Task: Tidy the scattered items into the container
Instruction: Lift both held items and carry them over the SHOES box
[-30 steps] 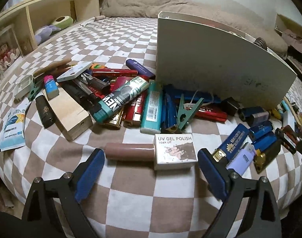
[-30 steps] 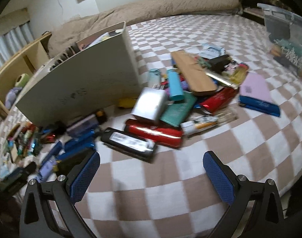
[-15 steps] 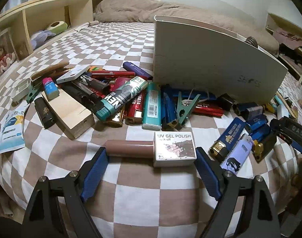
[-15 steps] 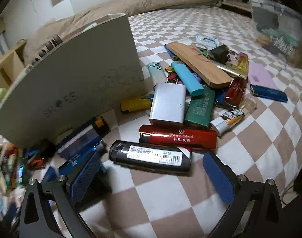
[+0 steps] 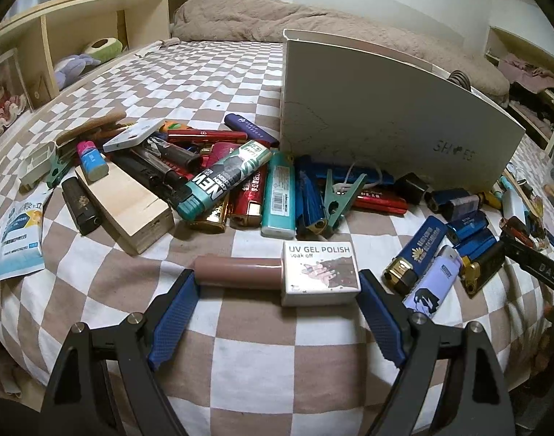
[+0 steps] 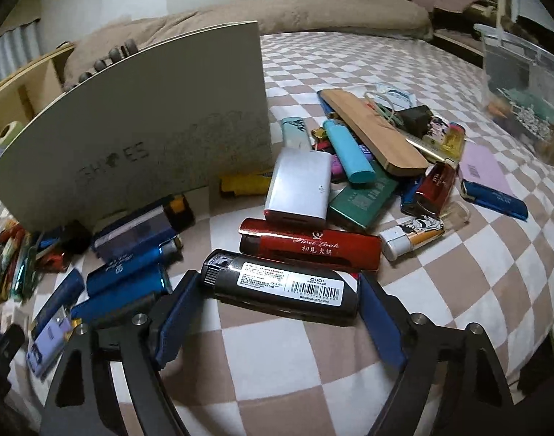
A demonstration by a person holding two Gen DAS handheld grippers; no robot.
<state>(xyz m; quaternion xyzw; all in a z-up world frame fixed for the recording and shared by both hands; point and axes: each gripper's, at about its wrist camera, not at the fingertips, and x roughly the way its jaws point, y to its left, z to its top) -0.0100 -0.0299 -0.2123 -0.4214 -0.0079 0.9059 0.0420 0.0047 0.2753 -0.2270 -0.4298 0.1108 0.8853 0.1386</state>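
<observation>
White box (image 5: pixel 386 116) marked "SHOES" stands on the bed at 1 o'clock, little things all around it.
Black "OUQI" lighter (image 6: pixel 313 290) is light, hard and slippery; the right gripper (image 6: pixel 277 285) has just been closing and pinches its ends. The left gripper (image 5: pixel 277 283) pinches the smaller, breakable "UV GEL POLISH" bottle (image 5: pixel 320 272) end to end.

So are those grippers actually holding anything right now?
The left gripper clamps the gel polish bottle end to end. On the right gripper the jaws have just been closing on the black lighter's ends.
</observation>
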